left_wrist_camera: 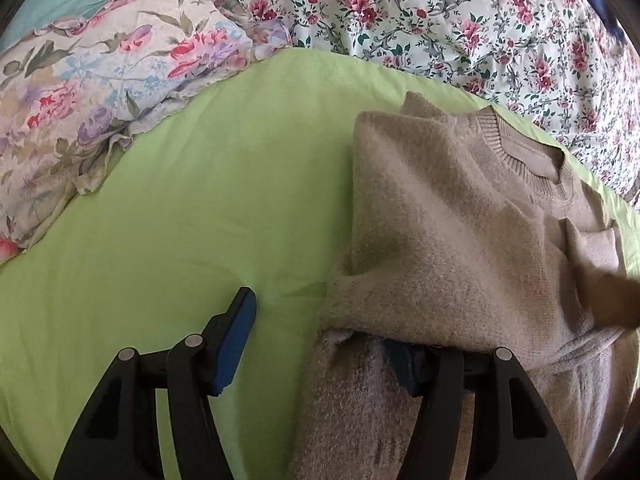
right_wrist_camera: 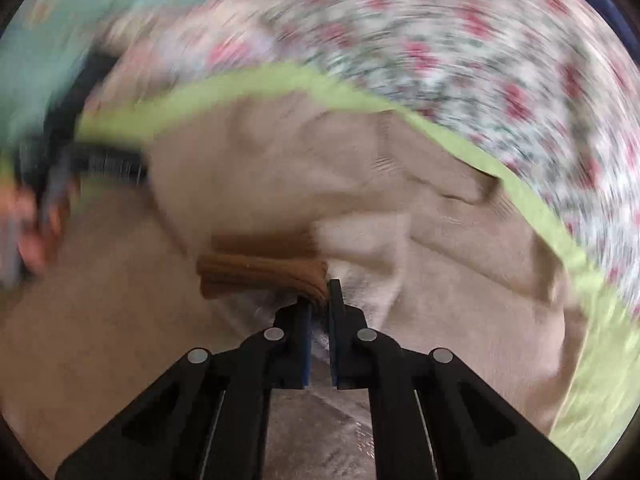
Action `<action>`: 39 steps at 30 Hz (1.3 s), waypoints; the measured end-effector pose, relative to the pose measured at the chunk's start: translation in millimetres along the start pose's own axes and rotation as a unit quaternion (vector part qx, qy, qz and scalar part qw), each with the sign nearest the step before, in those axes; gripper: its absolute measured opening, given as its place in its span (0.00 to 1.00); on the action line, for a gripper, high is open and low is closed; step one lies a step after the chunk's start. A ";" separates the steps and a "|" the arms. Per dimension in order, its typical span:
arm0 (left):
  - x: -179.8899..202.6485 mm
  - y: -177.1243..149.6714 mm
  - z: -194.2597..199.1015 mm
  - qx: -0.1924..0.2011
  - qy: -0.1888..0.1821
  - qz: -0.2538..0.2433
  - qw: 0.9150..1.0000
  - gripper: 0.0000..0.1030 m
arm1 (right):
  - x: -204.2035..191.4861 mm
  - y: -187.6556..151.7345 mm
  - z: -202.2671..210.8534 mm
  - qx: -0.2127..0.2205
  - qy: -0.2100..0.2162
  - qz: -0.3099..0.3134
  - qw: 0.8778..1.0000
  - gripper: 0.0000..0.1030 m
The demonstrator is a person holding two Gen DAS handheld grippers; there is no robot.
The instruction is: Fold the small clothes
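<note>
A: How do the grippers stand?
B: Right gripper (right_wrist_camera: pixel 320 300) pinches the brown ribbed cuff (right_wrist_camera: pixel 260 274); left gripper (left_wrist_camera: pixel 320 344) gapes, one finger under the beige sweater (left_wrist_camera: pixel 460 220).
A: And the sweater?
B: Lying on the green sheet (left_wrist_camera: pixel 180 220).

Home bedroom: floral bedding (left_wrist_camera: pixel 460 20), pillow (left_wrist_camera: pixel 100 80).

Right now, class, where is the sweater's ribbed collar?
In the left wrist view, the ribbed collar sits upper right on the beige sweater, near the flowered quilt.
</note>
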State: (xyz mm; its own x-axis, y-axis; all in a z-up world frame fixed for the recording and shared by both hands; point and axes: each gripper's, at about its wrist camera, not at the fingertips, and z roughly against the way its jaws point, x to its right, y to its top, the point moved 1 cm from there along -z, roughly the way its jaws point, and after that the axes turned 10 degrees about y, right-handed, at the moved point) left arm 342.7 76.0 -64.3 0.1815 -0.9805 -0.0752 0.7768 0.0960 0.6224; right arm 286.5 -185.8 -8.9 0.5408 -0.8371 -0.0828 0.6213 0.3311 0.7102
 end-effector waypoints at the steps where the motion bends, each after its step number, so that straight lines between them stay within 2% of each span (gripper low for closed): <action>1: -0.9 0.1 2.3 0.005 0.005 0.002 1.000 0.58 | 13.3 0.7 12.6 0.018 -0.006 -0.038 0.999 0.06; 3: -2.4 -1.8 5.2 0.009 0.008 0.006 1.000 0.58 | 54.5 -8.8 43.9 0.060 -0.013 -0.152 0.987 0.06; 4: -3.0 -3.4 5.3 0.008 0.007 0.007 1.000 0.58 | 67.9 -15.2 50.1 0.067 -0.014 -0.188 0.980 0.06; 5: -2.5 -5.1 4.9 0.007 0.008 0.006 1.000 0.59 | 89.9 -30.2 57.2 0.066 -0.023 -0.252 0.965 0.06; 7: 0.9 -7.9 4.5 0.008 0.014 -0.004 1.000 0.59 | 106.1 -48.5 55.6 0.050 -0.024 -0.298 0.953 0.06; 10: 1.8 -8.5 5.7 0.013 0.025 -0.007 1.000 0.59 | 106.8 -70.4 40.2 0.001 -0.024 -0.325 0.945 0.10; 12: -2.8 -8.5 5.4 0.012 0.022 0.002 1.000 0.59 | 99.6 -76.6 40.8 -0.013 -0.042 -0.331 0.943 0.22; 15: -11.6 -10.4 6.2 0.010 0.009 0.025 1.000 0.59 | 82.5 -72.6 71.3 0.032 -0.084 -0.326 0.941 0.30; 16: -13.0 -11.8 6.8 0.010 0.006 0.030 0.999 0.59 | 77.4 -67.0 78.6 0.044 -0.093 -0.318 0.943 0.31; 17: -13.4 -13.5 7.4 0.011 0.006 0.034 0.999 0.59 | 68.3 -56.2 86.3 0.065 -0.090 -0.298 0.948 0.37; 18: -12.8 -15.5 8.0 0.012 0.007 0.038 0.999 0.59 | 62.0 -45.0 87.4 0.075 -0.074 -0.281 0.954 0.48; 19: -12.2 -17.3 8.5 0.014 0.010 0.039 0.999 0.59 | 55.4 -29.5 83.8 0.080 -0.044 -0.262 0.961 0.56; 20: -12.2 -18.0 9.3 0.017 0.012 0.041 0.999 0.59 | 49.9 -10.9 73.2 0.080 0.008 -0.249 0.965 0.68; 21: -13.4 -18.4 10.2 0.019 0.009 0.046 0.999 0.59 | 46.5 3.9 62.4 0.079 0.049 -0.243 0.965 0.73; 23: -17.1 -20.5 10.9 0.023 0.001 0.059 0.998 0.59 | 38.9 42.5 27.0 0.068 0.128 -0.224 0.964 0.74; 25: -21.8 -21.6 10.5 0.025 -0.011 0.070 0.997 0.59 | 25.4 81.6 -18.6 0.036 0.157 -0.184 0.970 0.75; 26: -24.0 -22.0 9.6 0.024 -0.018 0.076 0.997 0.59 | 21.8 104.5 -50.0 0.016 0.186 -0.176 0.967 0.75; 27: -25.4 -22.7 8.7 0.021 -0.024 0.081 0.996 0.59 | 19.6 113.3 -66.8 0.004 0.208 -0.180 0.961 0.77; 28: -27.4 -23.8 7.7 0.018 -0.032 0.088 0.995 0.59 | 20.8 126.2 -95.1 -0.018 0.233 -0.195 0.953 0.77; 30: -30.7 -24.0 5.6 0.017 -0.044 0.096 0.994 0.59 | 20.6 139.2 -132.5 -0.057 0.213 -0.198 0.955 0.77; 31: -31.6 -24.5 5.6 0.019 -0.049 0.100 0.994 0.59 | 17.1 141.3 -153.5 -0.092 0.220 -0.195 0.951 0.77; 32: -32.1 -25.1 5.1 0.020 -0.053 0.102 0.993 0.59 | 10.3 140.4 -179.3 -0.137 0.258 -0.203 0.935 0.77; 33: -32.3 -25.5 4.8 0.020 -0.055 0.104 0.993 0.59 | 0.7 138.3 -200.0 -0.166 0.307 -0.217 0.912 0.79; 34: -33.1 -26.1 4.5 0.023 -0.057 0.108 0.992 0.59 | -6.1 139.6 -210.3 -0.175 0.326 -0.217 0.903 0.79; 36: -34.4 -26.6 3.6 0.025 -0.064 0.114 0.991 0.59 | -20.3 148.0 -225.0 -0.167 0.341 -0.202 0.903 0.86; 37: -35.7 -27.3 3.5 0.027 -0.067 0.119 0.990 0.59 | -22.1 155.5 -230.7 -0.141 0.374 -0.211 0.892 0.87; 39: -37.3 -28.0 3.6 0.030 -0.075 0.125 0.989 0.59 | -13.9 163.9 -235.3 -0.093 0.408 -0.244 0.875 0.88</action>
State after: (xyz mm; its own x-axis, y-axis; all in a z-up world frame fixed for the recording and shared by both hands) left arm 312.1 109.3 -76.1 0.2680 -0.9423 0.2007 0.6812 0.3326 0.6521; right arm 514.3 -17.4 -55.8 0.3621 -0.3337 -0.8704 0.9319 0.1501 0.3302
